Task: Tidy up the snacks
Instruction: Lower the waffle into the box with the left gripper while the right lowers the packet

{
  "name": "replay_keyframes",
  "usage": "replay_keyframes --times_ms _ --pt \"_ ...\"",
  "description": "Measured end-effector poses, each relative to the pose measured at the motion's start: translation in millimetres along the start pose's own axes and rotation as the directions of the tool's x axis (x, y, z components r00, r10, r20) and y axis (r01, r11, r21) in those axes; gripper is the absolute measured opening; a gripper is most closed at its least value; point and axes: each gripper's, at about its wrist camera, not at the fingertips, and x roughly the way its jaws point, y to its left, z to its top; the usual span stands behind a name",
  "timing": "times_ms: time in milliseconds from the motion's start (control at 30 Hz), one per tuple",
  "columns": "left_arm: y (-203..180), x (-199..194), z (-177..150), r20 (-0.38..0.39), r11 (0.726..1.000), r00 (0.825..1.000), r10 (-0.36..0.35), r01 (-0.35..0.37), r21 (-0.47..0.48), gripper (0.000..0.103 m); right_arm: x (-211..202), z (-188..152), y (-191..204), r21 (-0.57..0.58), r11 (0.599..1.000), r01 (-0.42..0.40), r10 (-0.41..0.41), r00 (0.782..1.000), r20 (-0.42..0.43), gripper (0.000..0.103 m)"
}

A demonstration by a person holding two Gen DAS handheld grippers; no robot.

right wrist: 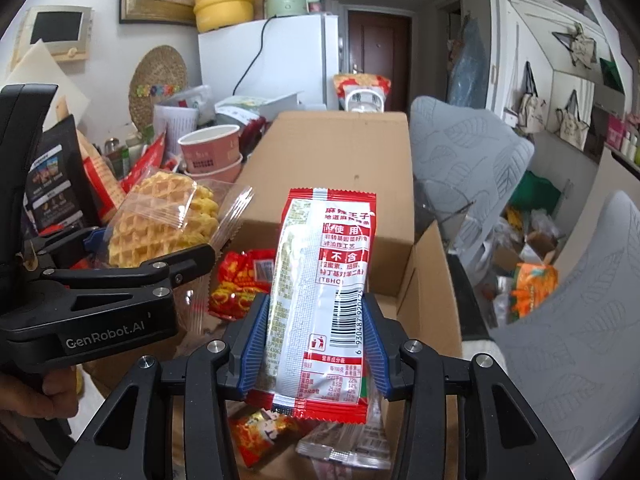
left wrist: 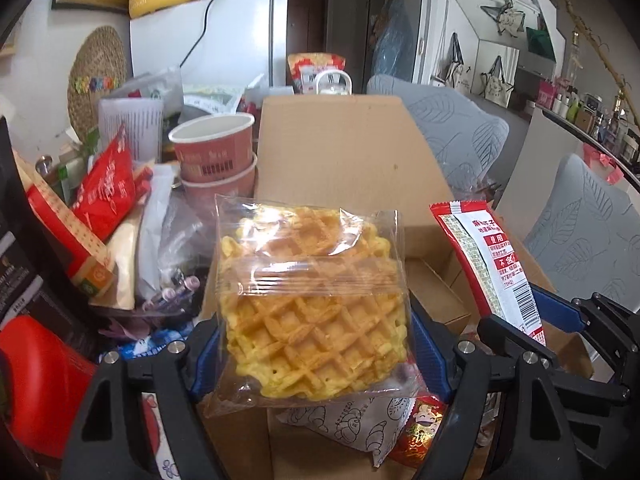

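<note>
Over the open cardboard box (left wrist: 344,148), the left gripper (left wrist: 316,344) clamps a wrapped waffle (left wrist: 312,304) while the right gripper (right wrist: 316,344) pinches 1 red-and-white snack packet (right wrist: 320,292).

An open cardboard box (right wrist: 332,184) is seen ahead of the grippers. Red packets (right wrist: 240,280) lie inside it. Stacked paper cups (left wrist: 216,152) stand left of it.

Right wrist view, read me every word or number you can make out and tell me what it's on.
"GenRobot.AI": side of the left gripper.
"(TBHQ)": red and white snack packet.
"6 930487 920": under that packet's barcode; last digits unclear.
Chinese print on the packet, paper cups and black bag: too small to read.
</note>
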Motion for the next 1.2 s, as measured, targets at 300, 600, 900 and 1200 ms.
replay_keyframes --times_ms 300,600,900,1200 --pt "-3.7 24.6 -6.7 -0.082 1.000 0.997 0.003 -0.002 0.011 0.079 19.1 -9.1 -1.2 -0.001 1.000 0.006 -0.006 0.998 -0.067 0.045" --pt "-9.9 43.2 -12.4 -0.148 0.997 0.987 0.056 -0.047 0.058 0.079 39.0 -18.4 -5.0 -0.010 1.000 0.019 -0.020 0.986 -0.166 0.045" --pt "-21.5 57.0 -8.8 -0.210 0.985 0.971 0.118 -0.088 0.148 0.084 50.0 -20.4 -0.6 -0.054 0.998 0.015 -0.027 0.974 -0.225 0.045" --pt "-33.0 70.3 -5.2 -0.274 0.972 0.948 0.162 -0.105 0.211 0.086 53.0 -19.0 2.7 -0.079 0.996 0.039 -0.058 0.963 -0.263 0.049"
